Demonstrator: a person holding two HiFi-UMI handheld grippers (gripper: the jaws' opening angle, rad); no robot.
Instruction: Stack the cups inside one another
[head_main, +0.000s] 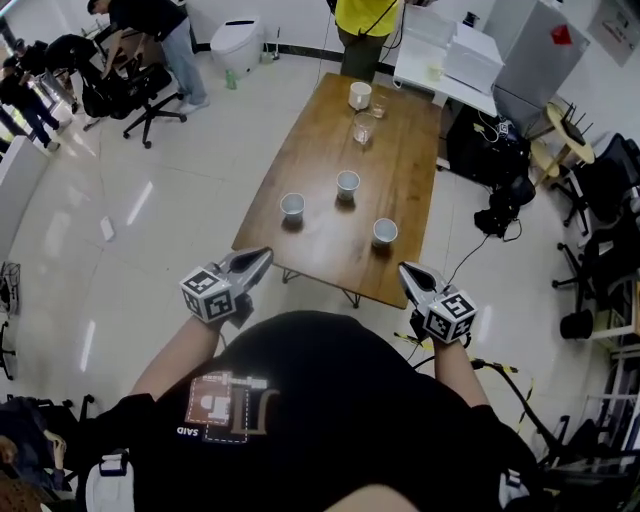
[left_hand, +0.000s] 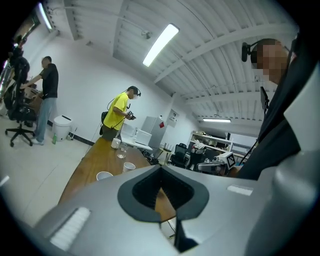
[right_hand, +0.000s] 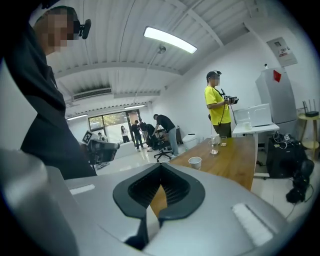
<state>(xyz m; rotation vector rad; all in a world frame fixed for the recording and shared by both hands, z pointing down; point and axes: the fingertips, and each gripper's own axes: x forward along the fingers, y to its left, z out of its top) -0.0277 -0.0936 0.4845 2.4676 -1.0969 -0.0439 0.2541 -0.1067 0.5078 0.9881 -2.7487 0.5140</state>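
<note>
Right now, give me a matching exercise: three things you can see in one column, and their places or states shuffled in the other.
1 nearest white cup
2 left gripper
3 person in yellow

A beyond the far end of the table
B shut and empty, by the near end
C on the table's near right part

Pairs: 1-C, 2-B, 3-A

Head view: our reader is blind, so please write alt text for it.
From above, a person holds the left hand-held gripper and right hand-held gripper, both shut and empty, short of a wooden table. Three white cups stand apart on its near half; a mug and two glasses stand farther back.
</note>
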